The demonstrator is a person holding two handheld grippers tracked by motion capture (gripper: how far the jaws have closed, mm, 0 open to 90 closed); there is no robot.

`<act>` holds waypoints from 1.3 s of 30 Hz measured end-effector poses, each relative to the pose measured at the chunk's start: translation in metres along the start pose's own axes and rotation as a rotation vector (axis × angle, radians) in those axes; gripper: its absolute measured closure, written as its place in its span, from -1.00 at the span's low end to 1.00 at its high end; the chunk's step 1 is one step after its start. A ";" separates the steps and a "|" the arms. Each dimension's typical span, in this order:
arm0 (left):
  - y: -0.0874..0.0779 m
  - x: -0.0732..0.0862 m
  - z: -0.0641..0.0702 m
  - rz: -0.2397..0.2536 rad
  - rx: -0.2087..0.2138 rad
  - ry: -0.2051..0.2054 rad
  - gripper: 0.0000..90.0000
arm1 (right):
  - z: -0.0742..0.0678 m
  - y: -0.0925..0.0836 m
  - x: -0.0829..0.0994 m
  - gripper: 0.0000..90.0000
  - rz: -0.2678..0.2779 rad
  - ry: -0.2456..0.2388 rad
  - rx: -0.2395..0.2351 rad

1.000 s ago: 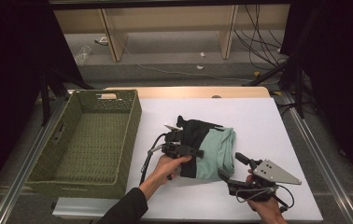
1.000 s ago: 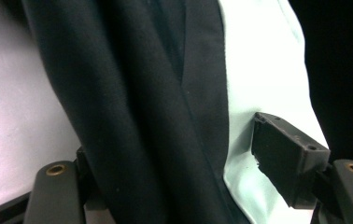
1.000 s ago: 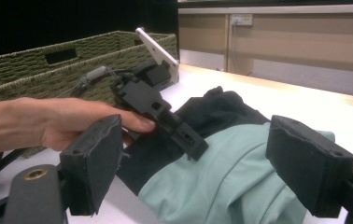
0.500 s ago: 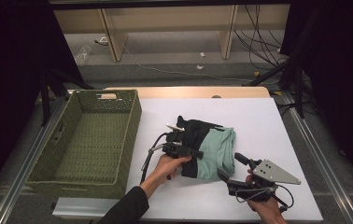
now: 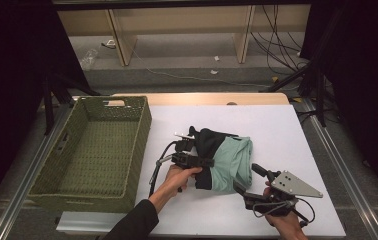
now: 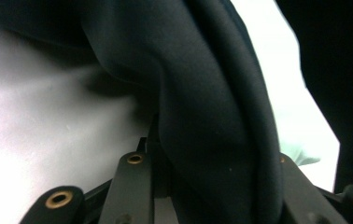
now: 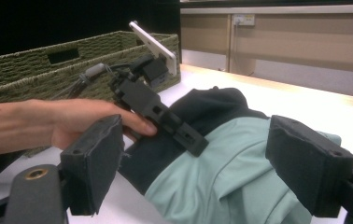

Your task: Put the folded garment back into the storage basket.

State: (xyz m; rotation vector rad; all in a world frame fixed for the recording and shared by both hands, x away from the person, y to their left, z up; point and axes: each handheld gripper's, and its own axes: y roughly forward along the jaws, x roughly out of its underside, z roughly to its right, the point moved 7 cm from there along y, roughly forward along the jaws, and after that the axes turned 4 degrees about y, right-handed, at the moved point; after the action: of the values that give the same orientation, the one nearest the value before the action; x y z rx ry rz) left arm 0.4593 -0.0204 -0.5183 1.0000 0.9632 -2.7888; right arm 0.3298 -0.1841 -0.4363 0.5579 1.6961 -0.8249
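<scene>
1. Jaws of our left gripper [image 5: 204,163] pinch the garment's [image 5: 227,160] black fold, seen close in its own view.
2. Our right gripper [image 7: 212,163] gapes wide around the mint part on the table [image 5: 277,125].

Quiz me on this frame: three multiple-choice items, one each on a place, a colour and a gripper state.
1. Where is the basket?
A. left of the garment
B. right of the garment
C. on top of the garment

2. The garment is:
A. red and white
B. black and mint green
C. all yellow

3. The right gripper is:
A. shut on the basket
B. lying inside the basket
C. open, jaws either side of the green fabric

Answers: 1 A, the high view shows it left. 2 B, both colours show. 3 C, the right gripper view shows its pads apart.
</scene>
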 end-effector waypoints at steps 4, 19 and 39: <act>-0.004 -0.003 0.002 0.015 0.027 -0.009 0.52 | 0.000 0.000 0.000 -0.55 0.000 0.000 -0.001; -0.037 -0.027 0.019 0.100 0.073 0.031 0.53 | 0.000 -0.001 0.000 -0.55 -0.007 -0.001 -0.002; -0.085 -0.050 0.037 0.154 0.046 0.152 0.53 | 0.000 -0.001 0.000 -0.55 -0.006 0.001 -0.006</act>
State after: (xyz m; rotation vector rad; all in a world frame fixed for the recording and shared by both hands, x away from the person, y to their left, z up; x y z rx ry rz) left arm 0.4589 0.0192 -0.4206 1.2512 0.8005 -2.6519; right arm 0.3290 -0.1842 -0.4361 0.5493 1.7015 -0.8232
